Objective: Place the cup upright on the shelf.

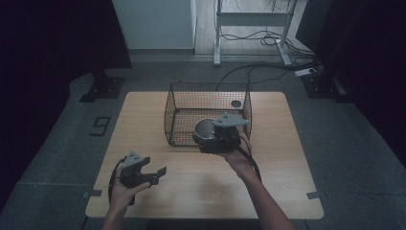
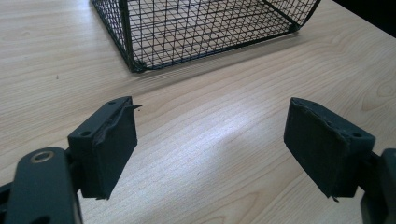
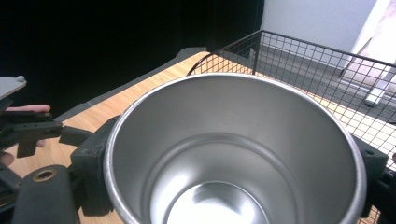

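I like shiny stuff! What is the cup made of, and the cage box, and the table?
The cup looks like metal, probably stainless steel: silvery, smooth, with a soft brushed shine inside. The cage box seems to be thin wire, dark and likely coated or painted, woven in a square grid. The table looks like light wood, though its grain lines could be a printed laminate.

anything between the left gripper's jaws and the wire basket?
Nothing: bare wooden table runs from the open left gripper up to the wire basket, as the left gripper view shows.
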Demonstrator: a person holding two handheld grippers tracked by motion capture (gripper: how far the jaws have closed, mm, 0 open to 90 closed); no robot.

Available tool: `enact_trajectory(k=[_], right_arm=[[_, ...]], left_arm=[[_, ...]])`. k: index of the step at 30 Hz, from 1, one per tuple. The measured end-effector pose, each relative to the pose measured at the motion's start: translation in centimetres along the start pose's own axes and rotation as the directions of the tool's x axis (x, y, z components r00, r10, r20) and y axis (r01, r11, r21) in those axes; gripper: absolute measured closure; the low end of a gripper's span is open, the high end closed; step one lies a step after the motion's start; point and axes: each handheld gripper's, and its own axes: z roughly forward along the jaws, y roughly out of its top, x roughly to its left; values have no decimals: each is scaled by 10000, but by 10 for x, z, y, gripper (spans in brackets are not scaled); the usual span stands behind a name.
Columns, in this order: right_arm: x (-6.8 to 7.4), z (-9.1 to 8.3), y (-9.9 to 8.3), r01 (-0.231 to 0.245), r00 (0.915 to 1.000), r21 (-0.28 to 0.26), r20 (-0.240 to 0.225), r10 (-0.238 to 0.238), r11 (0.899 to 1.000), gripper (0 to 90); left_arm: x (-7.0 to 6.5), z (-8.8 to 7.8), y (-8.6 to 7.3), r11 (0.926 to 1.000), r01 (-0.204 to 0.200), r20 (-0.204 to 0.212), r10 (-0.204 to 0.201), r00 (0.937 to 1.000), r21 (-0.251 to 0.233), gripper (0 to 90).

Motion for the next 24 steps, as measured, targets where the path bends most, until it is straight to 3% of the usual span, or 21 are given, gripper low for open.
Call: enact_trajectory(k=[24], right_arm=[[-26, 19, 16, -330, 9970, 243, 702, 312, 9992, 151]], left_arm=[[1, 0, 0, 10000, 22, 48, -22, 10000, 20, 175]])
